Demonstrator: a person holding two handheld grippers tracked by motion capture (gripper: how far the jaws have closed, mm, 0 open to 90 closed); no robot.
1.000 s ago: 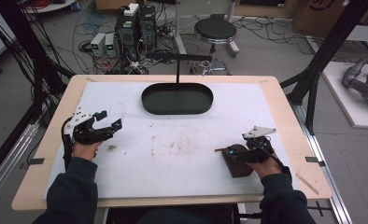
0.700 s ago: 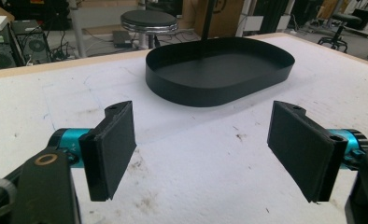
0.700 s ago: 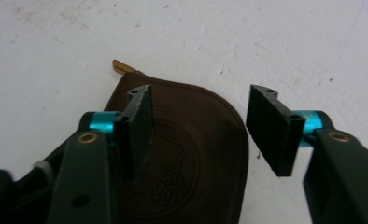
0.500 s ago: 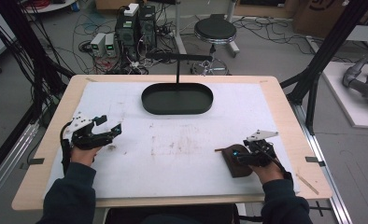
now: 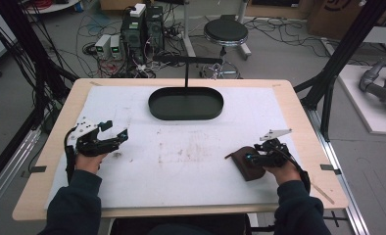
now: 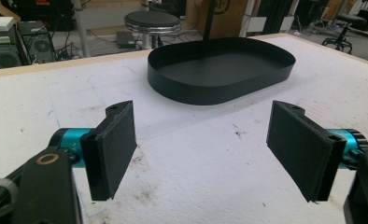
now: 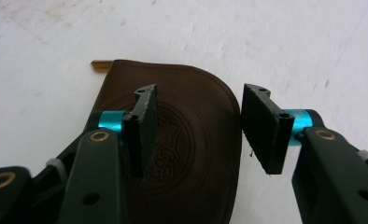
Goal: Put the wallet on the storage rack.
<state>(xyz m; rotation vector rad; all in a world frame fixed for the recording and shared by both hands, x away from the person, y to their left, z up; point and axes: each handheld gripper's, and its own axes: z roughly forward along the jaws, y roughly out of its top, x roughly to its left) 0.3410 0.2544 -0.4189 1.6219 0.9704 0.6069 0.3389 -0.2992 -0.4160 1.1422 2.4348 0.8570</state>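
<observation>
A: Start near. What's the right hand-held gripper point(image 7: 196, 128) doing rel. to the brown pouch point(image 7: 191, 154)?

B: Sitting right over the pouch, jaws either side of its rounded edge. They've just been closing in, w/ the pouch's edge between them, but the pads aren't pressing yet: one pad is over the embossed leather, the other just off the edge. So partly spread, nothing pinched.

A: And the pouch itself?

B: Flat on the white surface point(image 5: 191, 161), a small gold tab sticking out at its far corner. In the high view it's at the near right, well short of the black tray point(image 5: 186, 104).

A: Meaning?

B: Prob. a grasp in progress; if the jaws close further the edge should get nipped. Thin leather, could slip.

A: Left hand-held gripper point(image 6: 201, 144)?

B: Far across the surface from the pouch, jaws wide apart, empty, pointing toward the tray.
</observation>
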